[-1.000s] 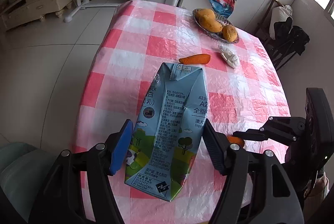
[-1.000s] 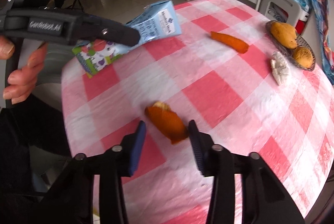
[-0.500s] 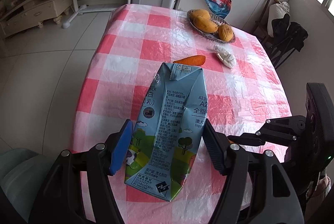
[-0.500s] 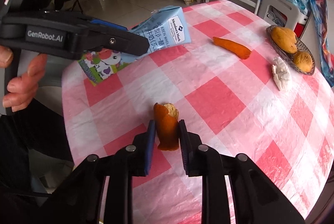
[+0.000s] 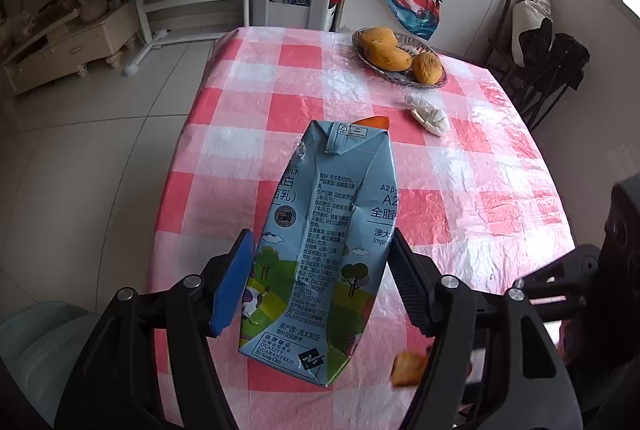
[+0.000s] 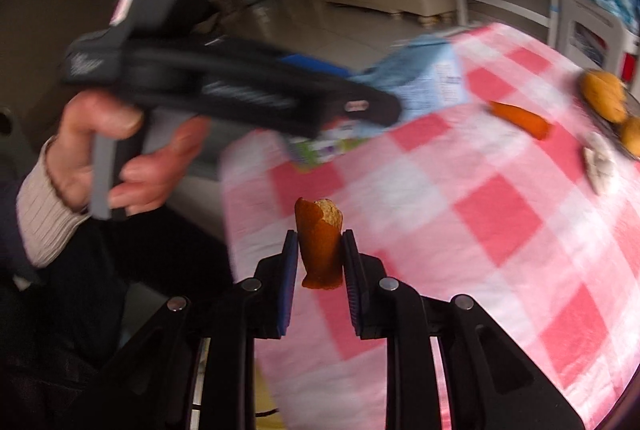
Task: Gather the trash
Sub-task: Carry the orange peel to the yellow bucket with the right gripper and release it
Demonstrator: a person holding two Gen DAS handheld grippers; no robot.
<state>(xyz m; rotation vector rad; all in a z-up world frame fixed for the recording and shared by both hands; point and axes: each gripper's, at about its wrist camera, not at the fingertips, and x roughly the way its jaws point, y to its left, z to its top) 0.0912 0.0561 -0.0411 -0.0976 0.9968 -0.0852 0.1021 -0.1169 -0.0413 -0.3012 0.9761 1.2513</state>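
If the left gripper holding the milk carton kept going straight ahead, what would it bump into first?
Probably the carrot. The left gripper points along the milk carton, and the carrot's tip peeks out just past the carton's top. Depth is hard to judge, so the carton might pass above it toward the fruit plate.

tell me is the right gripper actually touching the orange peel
Touching. The right wrist view shows both pads of the right gripper pressed flat against the sides of the orange peel, with no gap on either side.

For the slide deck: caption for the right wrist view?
Right claw shut on orange peel above checked tablecloth; left claw holds milk carton.
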